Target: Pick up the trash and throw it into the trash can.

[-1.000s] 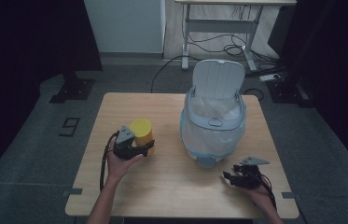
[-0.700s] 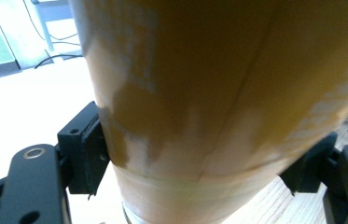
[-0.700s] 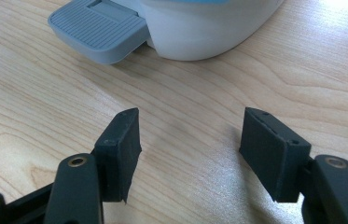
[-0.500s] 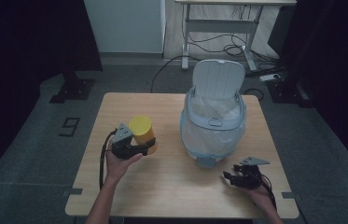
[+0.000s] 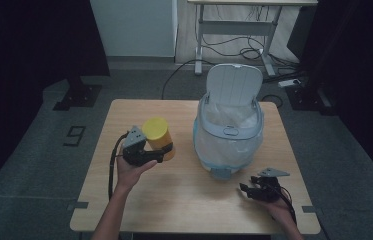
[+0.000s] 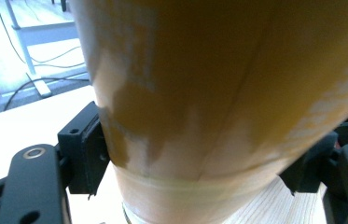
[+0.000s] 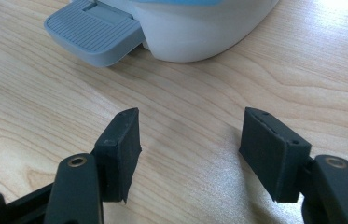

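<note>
On the wooden desk the left gripper is clamped around a yellow cylindrical container, its two black jaws pressing the container's sides from left and right in the left gripper view, where the yellow container looms close before the camera with a paler band near its lower end. In the high view the container sits tilted in the grip over the left half of the desk, just left of a white and pale blue pedal bin, apart from it. The bin stands at the middle-right of the desk with its lid swung up and back, a clear liner bag showing inside, and its grey foot pedal pointing toward the person. The right gripper rests low near the front right of the desk, held by the person's right hand, its jaws spread apart with nothing between them. In the right gripper view the bare wood shows between those jaws, and the pedal and the bin's white base lie ahead, near but not touching.
</note>
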Tool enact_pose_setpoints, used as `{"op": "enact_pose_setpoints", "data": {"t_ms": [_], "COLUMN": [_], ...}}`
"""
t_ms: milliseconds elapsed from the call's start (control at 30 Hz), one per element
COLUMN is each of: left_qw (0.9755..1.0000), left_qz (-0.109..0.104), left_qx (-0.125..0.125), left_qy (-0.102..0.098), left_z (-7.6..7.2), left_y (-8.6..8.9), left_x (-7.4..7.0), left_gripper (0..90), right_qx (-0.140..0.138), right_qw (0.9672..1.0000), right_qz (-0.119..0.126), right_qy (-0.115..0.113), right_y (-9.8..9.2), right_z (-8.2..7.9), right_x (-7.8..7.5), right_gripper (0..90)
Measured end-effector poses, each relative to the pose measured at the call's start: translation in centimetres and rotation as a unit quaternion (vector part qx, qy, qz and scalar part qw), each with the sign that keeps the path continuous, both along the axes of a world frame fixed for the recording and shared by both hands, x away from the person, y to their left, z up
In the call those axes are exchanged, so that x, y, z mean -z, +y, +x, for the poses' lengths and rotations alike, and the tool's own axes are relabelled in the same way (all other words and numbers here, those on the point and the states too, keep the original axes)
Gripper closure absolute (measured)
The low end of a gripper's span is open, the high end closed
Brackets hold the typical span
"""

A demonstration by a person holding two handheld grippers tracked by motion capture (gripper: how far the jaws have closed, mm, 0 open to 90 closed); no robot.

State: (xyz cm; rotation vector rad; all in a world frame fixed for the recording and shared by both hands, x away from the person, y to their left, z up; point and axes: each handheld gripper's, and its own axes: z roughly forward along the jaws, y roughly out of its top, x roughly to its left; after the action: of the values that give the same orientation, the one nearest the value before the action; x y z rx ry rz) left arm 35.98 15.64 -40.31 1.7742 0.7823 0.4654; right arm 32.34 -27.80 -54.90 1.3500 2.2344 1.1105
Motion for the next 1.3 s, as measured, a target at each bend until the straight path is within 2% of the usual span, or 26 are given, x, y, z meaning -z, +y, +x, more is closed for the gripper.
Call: {"op": "enact_pose_setpoints", "data": {"t_ms": [67,267,633,1000,1300], "left_qw": [1.0,0.9997,0.9989,0.9981,0.9979], "left_qz": [0.004,0.0,0.004,-0.003,0.004], "left_qx": [0.002,0.014,0.036,0.05,0.053], "left_qy": [-0.006,-0.018,-0.029,-0.035,-0.037], "left_z": [0.0,0.2,0.4,1.0,1.6], "left_y": [-0.4,-1.9,-3.9,-5.3,-6.6], "left_x": [-0.7,-3.2,-6.1,-8.5,-9.3], "left_gripper": [23.0,23.0,23.0,23.0,23.0], "right_qx": [0.0,0.0,0.001,0.002,0.005], "right_qw": [1.0,1.0,1.0,1.0,0.9999], "right_qz": [0.0,0.002,0.004,0.0,-0.005], "right_qy": [0.0,-0.001,-0.004,-0.008,-0.013], "right_y": [0.0,-0.1,-0.3,-0.3,-0.1], "right_z": [0.0,0.0,0.1,0.1,0.0], "right_x": [0.0,0.0,0.1,0.1,0.2], "right_gripper": [37.2,37.3,37.2,37.1,36.9]}}
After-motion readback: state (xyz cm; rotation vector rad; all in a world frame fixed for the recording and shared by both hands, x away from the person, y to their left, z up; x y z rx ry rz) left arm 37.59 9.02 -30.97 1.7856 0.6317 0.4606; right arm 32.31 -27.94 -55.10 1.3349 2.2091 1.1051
